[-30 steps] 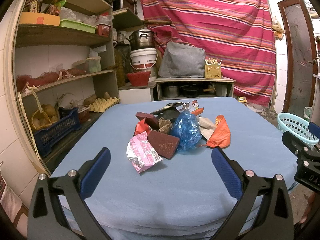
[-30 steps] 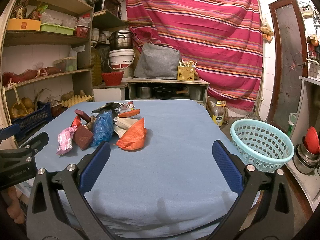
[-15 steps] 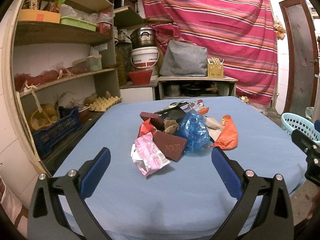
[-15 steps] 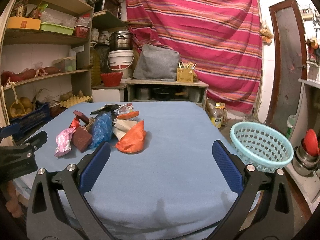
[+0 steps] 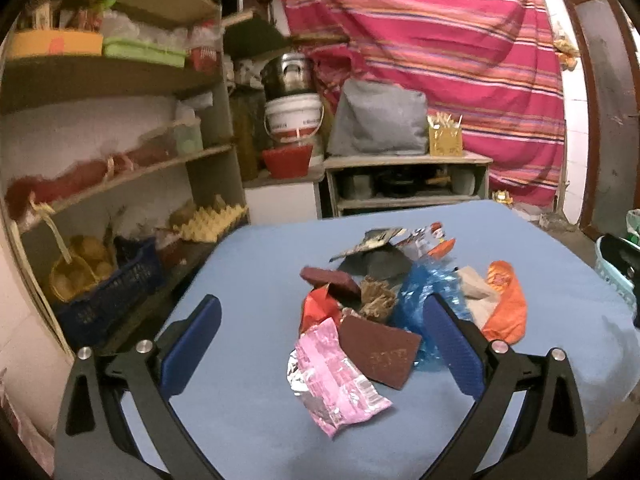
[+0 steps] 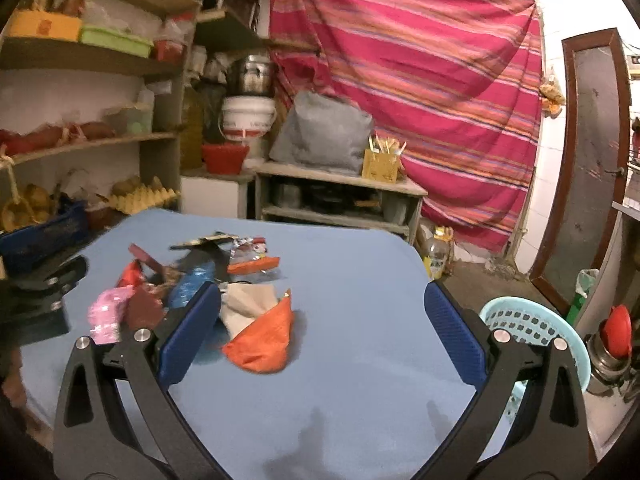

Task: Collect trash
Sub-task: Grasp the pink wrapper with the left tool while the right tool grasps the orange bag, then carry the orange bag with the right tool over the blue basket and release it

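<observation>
Both claws wide open, nothing held: left gripper [image 5: 320,344] w/ crinkly pink foil wrapper [image 5: 334,376] btwn jaws; right gripper [image 6: 320,340] over limp orange pouch [image 6: 262,338] mid-table [image 6: 360,380].

We can read no text for certain: the embossed marks on the brown wrapper [image 5: 380,354], the print on the pink wrapper [image 5: 334,376] and the white bucket's label [image 5: 295,121] are all blurred.
</observation>
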Available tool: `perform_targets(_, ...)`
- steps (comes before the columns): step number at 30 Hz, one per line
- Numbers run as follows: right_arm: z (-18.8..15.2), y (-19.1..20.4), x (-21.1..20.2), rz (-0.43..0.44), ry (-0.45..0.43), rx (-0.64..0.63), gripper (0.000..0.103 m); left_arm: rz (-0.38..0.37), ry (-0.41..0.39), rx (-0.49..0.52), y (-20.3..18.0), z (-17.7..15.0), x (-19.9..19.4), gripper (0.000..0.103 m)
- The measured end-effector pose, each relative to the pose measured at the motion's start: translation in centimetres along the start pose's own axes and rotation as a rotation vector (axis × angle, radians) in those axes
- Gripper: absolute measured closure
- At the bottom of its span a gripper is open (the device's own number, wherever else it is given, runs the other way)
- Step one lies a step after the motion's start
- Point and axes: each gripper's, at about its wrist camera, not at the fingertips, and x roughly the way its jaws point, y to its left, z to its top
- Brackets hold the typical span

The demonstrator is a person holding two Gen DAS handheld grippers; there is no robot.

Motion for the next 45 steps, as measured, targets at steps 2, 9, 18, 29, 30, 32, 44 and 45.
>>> perform_targets(2, 0.3, 0.3, 2.3, 0.003, 0.039, -0.012, 0.004, -0.008, 0.035, -0.024, 0.4, -0.5, 1.2, 0.004)
perform_targets(9, -1.8, 0.0, 8.5, 0.049, 0.180, 0.014, 0.004, -0.022, 0.196, -0.058, 1.8, -2.5, 6.2, 0.005)
perform_targets(18, -3.4, 1.4, 12.2, 0.128, 0.297, 0.020, 0.004, -0.058, 0.304, -0.021, 1.5, -3.6, 9.1, 0.016)
perform_targets(29, -4.1, 2.5, 14.0, 0.230, 0.396, 0.055, 0.049, -0.109, 0.345, -0.026, 1.8, -4.1, 9.6, 0.056)
perform_targets(30, -4.3, 2.7, 14.2, 0.241, 0.411, 0.055, 0.062, -0.111, 0.345, -0.024, 1.8, -4.1, 9.6, 0.056)
perform_targets(32, -4.5, 2.6, 14.2, 0.247, 0.419, 0.061, 0.073, -0.110, 0.341, -0.021, 1.8, -4.0, 9.5, 0.061)
perform_targets(44, -3.1, -0.4, 11.5, 0.272, 0.331, 0.096, 0.099, -0.128, 0.327, -0.067, 2.5, -3.3, 8.8, 0.078)
perform_targets(45, -2.9, -0.7, 11.0, 0.273, 0.318, 0.097, 0.100, -0.128, 0.321, -0.066, 2.5, -3.2, 8.5, 0.078)
